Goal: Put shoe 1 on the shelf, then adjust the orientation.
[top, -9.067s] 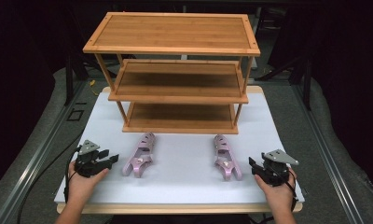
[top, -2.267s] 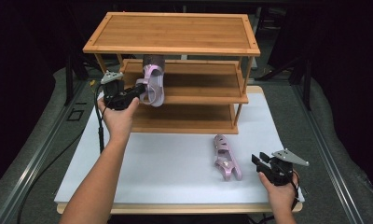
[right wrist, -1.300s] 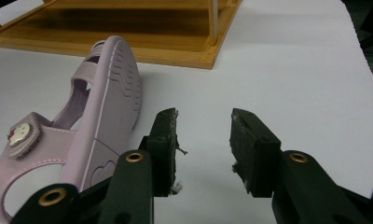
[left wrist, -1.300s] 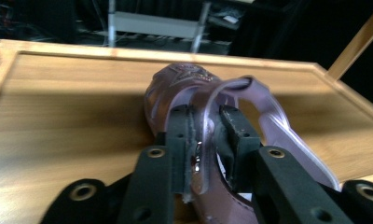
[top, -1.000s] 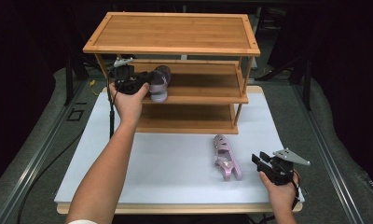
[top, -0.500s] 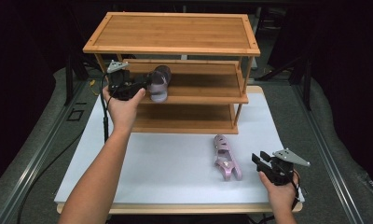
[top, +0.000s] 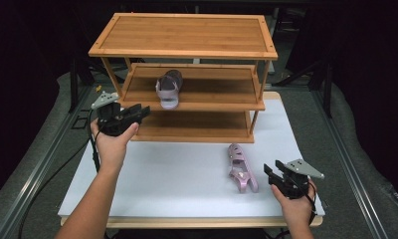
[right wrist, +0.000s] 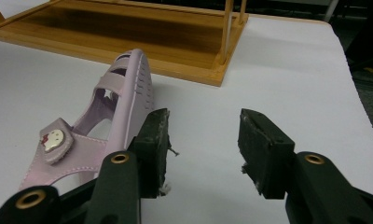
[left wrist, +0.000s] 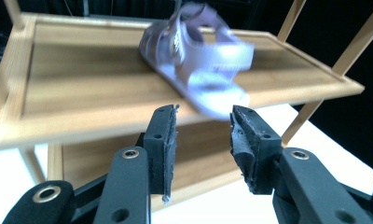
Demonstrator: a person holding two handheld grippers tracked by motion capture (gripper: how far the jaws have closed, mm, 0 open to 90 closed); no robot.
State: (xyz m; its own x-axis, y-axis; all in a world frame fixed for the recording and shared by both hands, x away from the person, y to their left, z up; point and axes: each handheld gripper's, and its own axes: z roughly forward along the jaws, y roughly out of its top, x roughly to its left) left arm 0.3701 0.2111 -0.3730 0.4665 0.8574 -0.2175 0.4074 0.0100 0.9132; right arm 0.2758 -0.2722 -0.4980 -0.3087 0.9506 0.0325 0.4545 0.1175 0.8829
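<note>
At the left, the left gripper is hanging off the front left corner of the three-tier bamboo shelf rack, its jaws wide and having just been opening with nothing between them; a second ago it was pressed against the pale pink strapped sandal, which is now resting on the middle shelf with its toe over the front edge, so one sandal looks placed. Its own camera is showing that sandal blurred just past the bare pads. Toward the white desk's front right corner, the second pink sandal is lying beside the right gripper, whose jaws have also been opening, empty; the right gripper view is revealing a cartoon-cat badge on its strap.
</note>
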